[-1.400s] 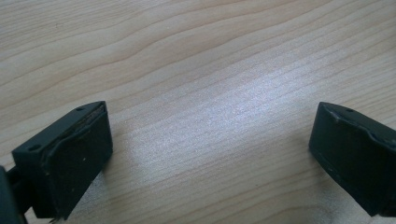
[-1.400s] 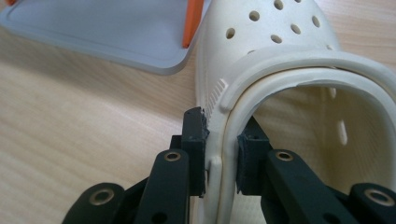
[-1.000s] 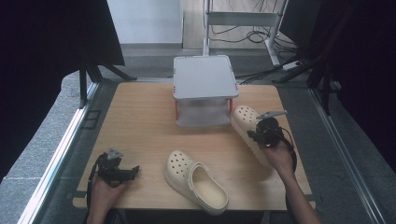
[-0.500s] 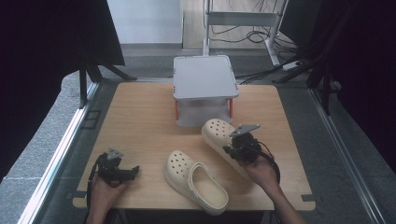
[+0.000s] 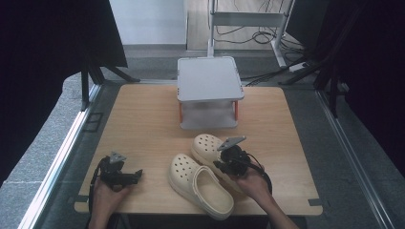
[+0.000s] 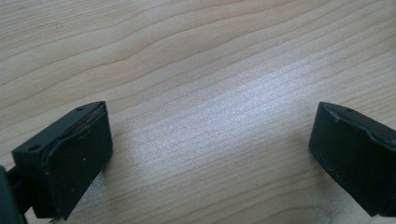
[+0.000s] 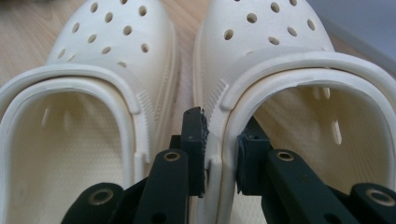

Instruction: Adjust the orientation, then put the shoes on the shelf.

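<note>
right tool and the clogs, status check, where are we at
Right tool shut on right clog side wall. Left clog close beside it. Left tool open over bare table. Nothing in the way.

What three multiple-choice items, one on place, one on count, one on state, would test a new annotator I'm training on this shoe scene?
1. Where does the grey stand sit?
A. At the table's far edge, beyond the clogs
B. At the near left corner
C. On the floor to the right

2. How many cream clogs lie on the table?
A. One
B. Two
C. Three

3. What is the right gripper doing?
A. Hanging open above bare wood
B. Clamped on a cable
C. Shut on the side wall of the right clog

Answers:
1 A, the high view shows it past both shoes.
2 B, the left clog and the right clog lie side by side.
3 C, one jaw is outside the rim and one inside; the left gripper is the open one.
</note>
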`<state>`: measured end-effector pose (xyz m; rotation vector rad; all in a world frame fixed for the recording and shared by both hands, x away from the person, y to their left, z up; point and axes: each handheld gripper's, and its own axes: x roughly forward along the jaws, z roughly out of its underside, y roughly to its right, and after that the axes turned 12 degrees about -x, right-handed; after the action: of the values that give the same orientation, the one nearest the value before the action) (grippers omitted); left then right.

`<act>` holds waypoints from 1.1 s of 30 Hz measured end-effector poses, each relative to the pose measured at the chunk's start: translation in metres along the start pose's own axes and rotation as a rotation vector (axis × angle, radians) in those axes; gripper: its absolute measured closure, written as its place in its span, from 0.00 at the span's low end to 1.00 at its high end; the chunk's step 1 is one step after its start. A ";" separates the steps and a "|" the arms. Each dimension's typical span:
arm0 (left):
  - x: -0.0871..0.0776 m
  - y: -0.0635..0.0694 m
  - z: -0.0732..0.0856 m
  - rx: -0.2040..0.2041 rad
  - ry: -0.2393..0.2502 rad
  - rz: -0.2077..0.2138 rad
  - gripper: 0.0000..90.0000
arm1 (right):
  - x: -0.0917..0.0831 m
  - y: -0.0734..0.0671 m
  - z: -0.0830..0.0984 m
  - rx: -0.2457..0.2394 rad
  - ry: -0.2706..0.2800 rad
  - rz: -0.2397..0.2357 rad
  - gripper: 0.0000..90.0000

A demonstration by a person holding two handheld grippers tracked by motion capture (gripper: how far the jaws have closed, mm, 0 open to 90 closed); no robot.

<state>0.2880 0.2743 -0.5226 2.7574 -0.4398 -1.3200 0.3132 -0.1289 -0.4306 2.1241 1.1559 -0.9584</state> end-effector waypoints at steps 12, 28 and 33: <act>0.000 0.000 0.000 0.001 0.000 0.000 0.00 | 0.014 -0.005 0.006 -0.006 -0.013 -0.079 0.80; 0.000 0.000 0.000 0.001 0.000 0.000 0.00 | -0.011 0.008 0.017 0.022 0.057 -0.162 0.37; 0.000 0.000 0.000 0.000 0.000 0.000 0.00 | -0.007 0.002 0.016 -0.009 0.041 -0.167 0.27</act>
<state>0.2880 0.2743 -0.5226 2.7573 -0.4394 -1.3207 0.3072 -0.1449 -0.4349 2.0749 1.3729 -0.9842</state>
